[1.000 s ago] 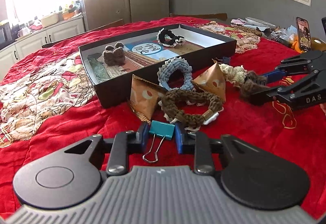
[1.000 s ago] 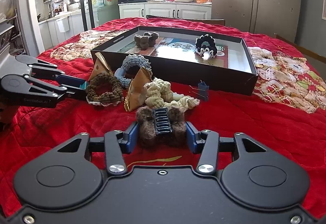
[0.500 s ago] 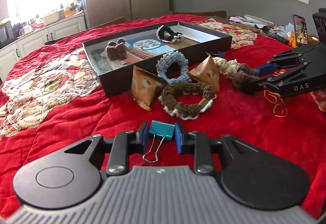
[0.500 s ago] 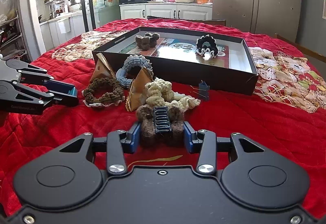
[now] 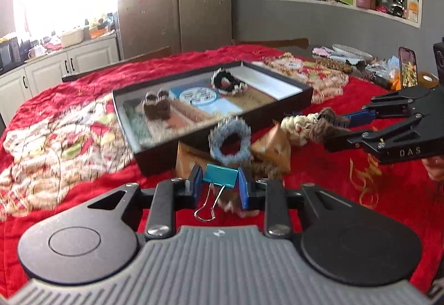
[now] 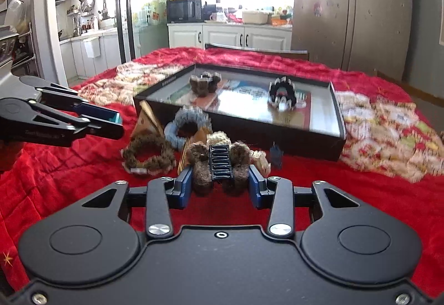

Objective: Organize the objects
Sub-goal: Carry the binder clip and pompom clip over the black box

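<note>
My left gripper (image 5: 219, 182) is shut on a teal binder clip (image 5: 222, 178), held above the red cloth with its wire handles hanging down. My right gripper (image 6: 221, 183) grips a brown fuzzy hair clip (image 6: 220, 165) with a black comb; its jaws are still closing and the pads press the fluff. An open black box (image 5: 277, 108) holds another brown fuzzy clip (image 5: 156, 109) and a black-and-white scrunchie (image 5: 228, 82). In front of it lie a blue-grey scrunchie (image 5: 229, 142), a brown scrunchie (image 6: 148, 155), a cream braided piece (image 5: 298, 123) and gold triangular packets (image 5: 273, 145).
A small dark blue binder clip (image 6: 275, 156) stands near the box's front wall (image 6: 238, 127). A phone (image 5: 406, 66) and clutter sit at the far right of the table. Patterned cloth (image 6: 388, 133) covers part of the red quilt (image 6: 69, 166).
My left gripper has risen with the binder clip, so the box and pile sit lower and nearer in its view. The right jaws have narrowed around the fuzzy clip.
</note>
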Tool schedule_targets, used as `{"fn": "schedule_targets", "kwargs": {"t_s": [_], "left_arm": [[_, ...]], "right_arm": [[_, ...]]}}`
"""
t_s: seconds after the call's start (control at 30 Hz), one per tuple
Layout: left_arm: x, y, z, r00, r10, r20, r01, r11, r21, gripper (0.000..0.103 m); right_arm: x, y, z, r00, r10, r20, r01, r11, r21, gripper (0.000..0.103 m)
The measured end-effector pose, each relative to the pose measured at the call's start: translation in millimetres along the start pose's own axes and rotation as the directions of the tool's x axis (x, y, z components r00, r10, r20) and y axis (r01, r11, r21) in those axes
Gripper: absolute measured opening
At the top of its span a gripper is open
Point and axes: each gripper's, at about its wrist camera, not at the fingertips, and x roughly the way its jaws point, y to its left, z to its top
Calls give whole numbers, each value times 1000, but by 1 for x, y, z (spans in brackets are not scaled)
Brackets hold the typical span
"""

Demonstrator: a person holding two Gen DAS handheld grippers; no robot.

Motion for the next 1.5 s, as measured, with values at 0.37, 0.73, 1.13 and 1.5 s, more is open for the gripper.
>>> {"fn": "schedule_targets", "kwargs": {"t_s": [0.37,0.73,1.13,1.5], "left_arm": [[31,8,48,999,40,33,-38,998,-45,31],[86,14,88,998,48,28,-45,994,-97,31],[142,20,101,992,124,-2,-123,983,-136,31],[171,19,101,988,153,-27,-155,979,-135,31]], "right_arm": [[15,-16,48,998,-9,63,9,1000,15,38],[64,-40,80,997,-61,41,59,998,34,39],[116,-68,82,992,-124,19,122,990,75,39],[148,-79,75,992,-123,-18,124,988,94,39]]}}
